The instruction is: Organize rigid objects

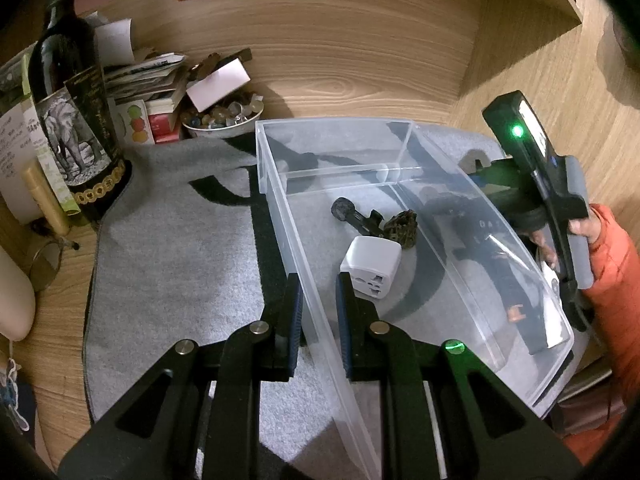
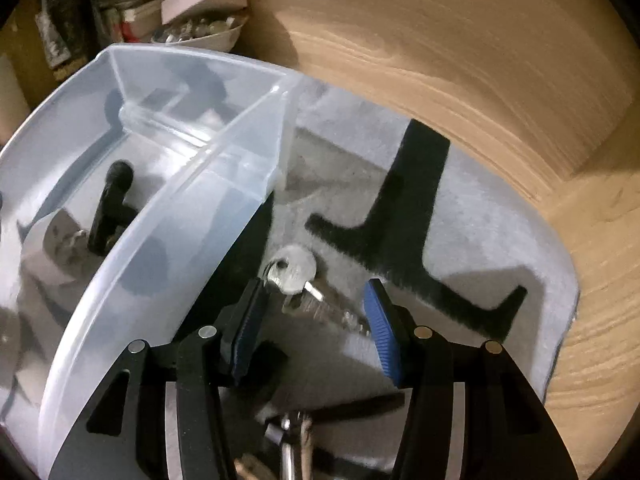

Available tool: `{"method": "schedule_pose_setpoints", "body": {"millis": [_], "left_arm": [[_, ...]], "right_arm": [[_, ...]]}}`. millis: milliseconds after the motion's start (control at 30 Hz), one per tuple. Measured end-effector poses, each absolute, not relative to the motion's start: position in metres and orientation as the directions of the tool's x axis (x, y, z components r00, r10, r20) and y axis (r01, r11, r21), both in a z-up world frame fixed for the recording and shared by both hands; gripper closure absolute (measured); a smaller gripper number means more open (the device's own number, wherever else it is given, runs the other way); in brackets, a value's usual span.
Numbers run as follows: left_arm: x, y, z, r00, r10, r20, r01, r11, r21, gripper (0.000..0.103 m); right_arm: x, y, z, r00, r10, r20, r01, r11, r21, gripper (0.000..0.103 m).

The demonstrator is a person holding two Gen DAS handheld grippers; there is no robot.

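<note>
Grey mat (image 1: 172, 248) over wooden desk. Left gripper (image 1: 318, 300) clamped on clear bin (image 1: 400, 168) wall; right gripper (image 2: 316, 300) parted around key (image 2: 294, 270), pads not touching.

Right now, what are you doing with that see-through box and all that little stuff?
A person is tidying small things into the clear box. The left gripper is shut on the box's wall. The white plug adapter and a black tool already lie inside. The right gripper hangs open over the keys on the grey mat.

A dark wine bottle (image 1: 72, 120) stands near a bowl (image 1: 222, 124) of possibly stones.
</note>
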State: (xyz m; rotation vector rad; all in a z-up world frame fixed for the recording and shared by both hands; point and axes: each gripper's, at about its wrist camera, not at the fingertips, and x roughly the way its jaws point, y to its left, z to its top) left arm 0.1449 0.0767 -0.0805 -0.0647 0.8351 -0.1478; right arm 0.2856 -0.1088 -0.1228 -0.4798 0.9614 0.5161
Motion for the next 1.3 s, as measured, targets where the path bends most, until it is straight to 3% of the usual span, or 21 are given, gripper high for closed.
{"method": "schedule_pose_setpoints", "body": {"millis": [67,167,200,433,867,1300], "left_arm": [[0.146,0.077,-0.081,0.660,-0.157,-0.734,0.103,0.988,-0.119,0.087],[0.146,0.078,-0.081,0.660,-0.159,-0.734,0.104,0.987,-0.120,0.087],[0.146,0.078,-0.081,0.660,-0.159,-0.734,0.104,0.987,-0.120,0.087],[0.147,0.078,-0.081,0.659,-0.160,-0.735,0.105,0.987,-0.120,0.087],[0.147,0.077,-0.082,0.658,-0.157,-0.736,0.111,0.988,-0.112,0.087],[0.147,0.078,-0.081,0.658,-0.157,-0.737,0.112,0.988,-0.110,0.087]], "right_arm": [[0.296,-0.112,-0.121,0.449,0.213,-0.868,-0.593,0.797,-0.111,0.060],[0.307,-0.114,-0.123,0.426,0.240,-0.872,-0.577,0.815,-0.057,0.079],[0.308,-0.113,-0.122,0.430,0.238,-0.871,-0.574,0.817,-0.060,0.081],[0.298,-0.115,-0.118,0.487,0.207,-0.848,-0.538,0.836,-0.105,0.082],[0.271,-0.143,-0.063,0.615,0.264,-0.743,-0.439,0.897,-0.044,0.083],[0.231,-0.132,0.007,0.699,0.388,-0.601,-0.504,0.863,-0.028,0.082]]}}
